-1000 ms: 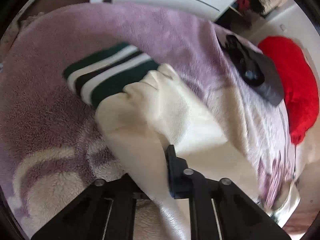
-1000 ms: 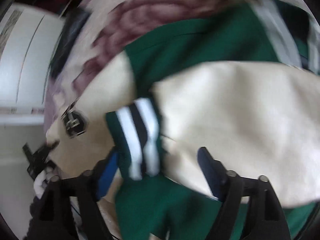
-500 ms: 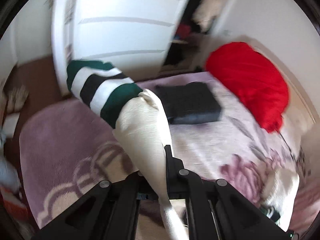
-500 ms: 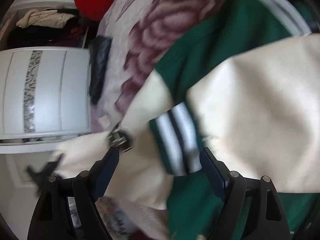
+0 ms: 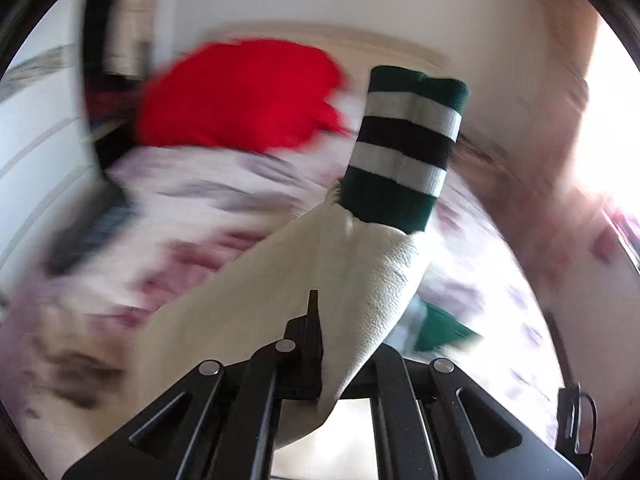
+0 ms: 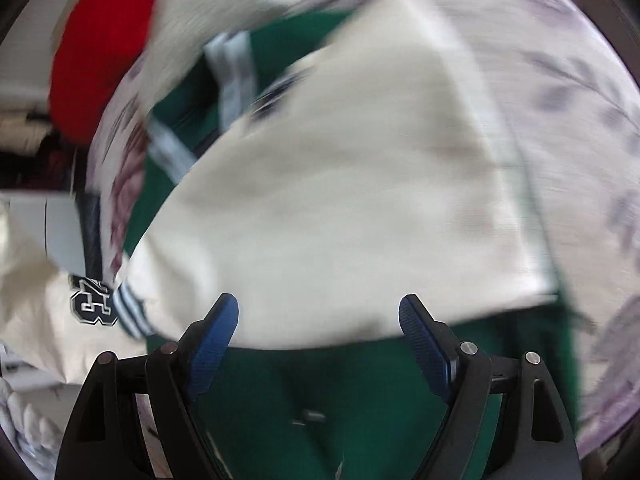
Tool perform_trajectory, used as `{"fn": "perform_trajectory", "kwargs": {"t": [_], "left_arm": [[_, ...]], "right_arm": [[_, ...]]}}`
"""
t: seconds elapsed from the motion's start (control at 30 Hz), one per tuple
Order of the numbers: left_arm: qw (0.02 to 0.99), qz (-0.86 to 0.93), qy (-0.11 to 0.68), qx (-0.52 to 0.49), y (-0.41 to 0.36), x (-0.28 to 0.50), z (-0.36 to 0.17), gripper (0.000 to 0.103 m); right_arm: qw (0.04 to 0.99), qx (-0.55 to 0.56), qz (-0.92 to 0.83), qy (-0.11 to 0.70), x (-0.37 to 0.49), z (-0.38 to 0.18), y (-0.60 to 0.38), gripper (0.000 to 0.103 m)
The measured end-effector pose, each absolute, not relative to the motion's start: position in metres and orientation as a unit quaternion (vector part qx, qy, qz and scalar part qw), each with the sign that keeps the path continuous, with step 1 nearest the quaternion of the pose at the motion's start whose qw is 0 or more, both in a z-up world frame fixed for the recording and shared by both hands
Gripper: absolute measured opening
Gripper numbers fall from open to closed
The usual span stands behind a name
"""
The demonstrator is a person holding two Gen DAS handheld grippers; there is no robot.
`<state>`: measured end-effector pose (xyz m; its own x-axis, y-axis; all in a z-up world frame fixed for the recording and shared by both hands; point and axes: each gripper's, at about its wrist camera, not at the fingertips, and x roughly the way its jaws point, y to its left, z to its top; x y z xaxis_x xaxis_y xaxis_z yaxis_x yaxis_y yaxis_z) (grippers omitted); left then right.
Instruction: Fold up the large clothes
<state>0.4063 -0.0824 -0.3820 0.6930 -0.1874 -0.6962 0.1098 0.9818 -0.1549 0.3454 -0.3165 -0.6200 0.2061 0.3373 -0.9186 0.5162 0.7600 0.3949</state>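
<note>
The garment is a green varsity jacket with cream sleeves. In the left wrist view my left gripper (image 5: 332,344) is shut on a cream sleeve (image 5: 312,280) and holds it up in the air, its green, white and black striped cuff (image 5: 404,148) pointing upward. In the right wrist view my right gripper (image 6: 320,332) is open and empty, hovering over the green jacket body (image 6: 340,400). The other cream sleeve (image 6: 340,200) lies folded across the body. A number patch (image 6: 92,300) shows on cream cloth at the left.
The jacket lies on a bed with a pale blanket with purple flowers (image 5: 192,220). A red cushion (image 5: 240,96) sits at the head of the bed, also in the right wrist view (image 6: 104,48). A dark flat item (image 5: 88,224) lies at the left. White wardrobe doors (image 5: 36,128) stand beyond.
My left gripper has lifted the sleeve off the blanket and swung it toward the red cushion. My right gripper has stayed open and shifted over the jacket.
</note>
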Motion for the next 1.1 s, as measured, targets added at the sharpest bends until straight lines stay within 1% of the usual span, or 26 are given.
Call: {"fn": "perform_trajectory", "kwargs": {"t": [0.1, 0.2, 0.3, 0.4, 0.47, 0.5, 0.53, 0.57, 0.6, 0.7, 0.73, 0.8, 0.83, 0.87, 0.93, 0.97, 1.0, 1.03, 1.07, 1.1], "left_arm": [[0.894, -0.139, 0.426, -0.016, -0.166, 0.404, -0.426, 0.001], [0.861, -0.182, 0.472, 0.045, -0.238, 0.396, -0.481, 0.001], [0.82, -0.198, 0.528, 0.099, -0.267, 0.388, -0.522, 0.004], [0.804, -0.189, 0.549, 0.128, -0.279, 0.38, -0.53, 0.008], [0.795, -0.185, 0.563, 0.132, -0.272, 0.374, -0.523, 0.021], [0.79, -0.188, 0.572, 0.116, -0.264, 0.373, -0.517, 0.039], [0.787, -0.19, 0.578, 0.099, -0.257, 0.364, -0.512, 0.066], [0.785, -0.189, 0.584, 0.084, -0.248, 0.361, -0.508, 0.08], [0.784, -0.185, 0.588, 0.068, -0.236, 0.356, -0.502, 0.089], [0.788, -0.155, 0.595, 0.039, -0.192, 0.349, -0.484, 0.089], [0.79, -0.139, 0.596, 0.038, -0.179, 0.346, -0.486, 0.089], [0.802, -0.071, 0.592, 0.035, -0.129, 0.349, -0.479, 0.089], [0.806, -0.042, 0.59, 0.033, -0.111, 0.354, -0.479, 0.089], [0.81, 0.005, 0.587, 0.024, -0.077, 0.359, -0.48, 0.089], [0.806, 0.074, 0.587, 0.007, -0.027, 0.371, -0.487, 0.089], [0.8, 0.112, 0.589, -0.009, 0.002, 0.38, -0.494, 0.089], [0.794, 0.14, 0.591, -0.029, 0.03, 0.39, -0.502, 0.089], [0.789, 0.157, 0.593, -0.046, 0.051, 0.399, -0.51, 0.091], [0.786, 0.158, 0.594, -0.066, 0.068, 0.409, -0.52, 0.091], [0.783, 0.161, 0.596, -0.072, 0.077, 0.415, -0.525, 0.091]], "right_arm": [[0.695, 0.351, -0.095, 0.621, 0.32, -0.621, -0.368, 0.084], [0.686, 0.354, -0.121, 0.624, 0.291, -0.625, -0.411, 0.084], [0.676, 0.359, -0.138, 0.628, 0.261, -0.627, -0.448, 0.084], [0.667, 0.38, -0.145, 0.624, 0.238, -0.627, -0.478, 0.084], [0.666, 0.396, -0.142, 0.617, 0.231, -0.624, -0.492, 0.085], [0.665, 0.406, -0.139, 0.611, 0.23, -0.621, -0.498, 0.085], [0.665, 0.415, -0.136, 0.606, 0.234, -0.618, -0.501, 0.085], [0.666, 0.429, -0.125, 0.597, 0.238, -0.614, -0.506, 0.089], [0.667, 0.438, -0.117, 0.592, 0.243, -0.61, -0.509, 0.09], [0.677, 0.444, -0.081, 0.581, 0.278, -0.606, -0.506, 0.091], [0.681, 0.439, -0.066, 0.583, 0.295, -0.608, -0.502, 0.091], [0.687, 0.427, -0.033, 0.587, 0.333, -0.612, -0.493, 0.093], [0.686, 0.422, -0.016, 0.592, 0.349, -0.617, -0.487, 0.094], [0.683, 0.413, -0.003, 0.603, 0.364, -0.624, -0.481, 0.094], [0.666, 0.388, 0.014, 0.637, 0.388, -0.642, -0.465, 0.093], [0.663, 0.375, 0.024, 0.647, 0.4, -0.647, -0.452, 0.073], [0.673, 0.362, 0.024, 0.644, 0.406, -0.644, -0.444, 0.035], [0.685, 0.341, 0.019, 0.644, 0.411, -0.639, -0.434, 0.019], [0.691, 0.33, 0.018, 0.643, 0.414, -0.635, -0.427, 0.01], [0.7, 0.331, 0.022, 0.632, 0.415, -0.626, -0.422, 0.004]]}}
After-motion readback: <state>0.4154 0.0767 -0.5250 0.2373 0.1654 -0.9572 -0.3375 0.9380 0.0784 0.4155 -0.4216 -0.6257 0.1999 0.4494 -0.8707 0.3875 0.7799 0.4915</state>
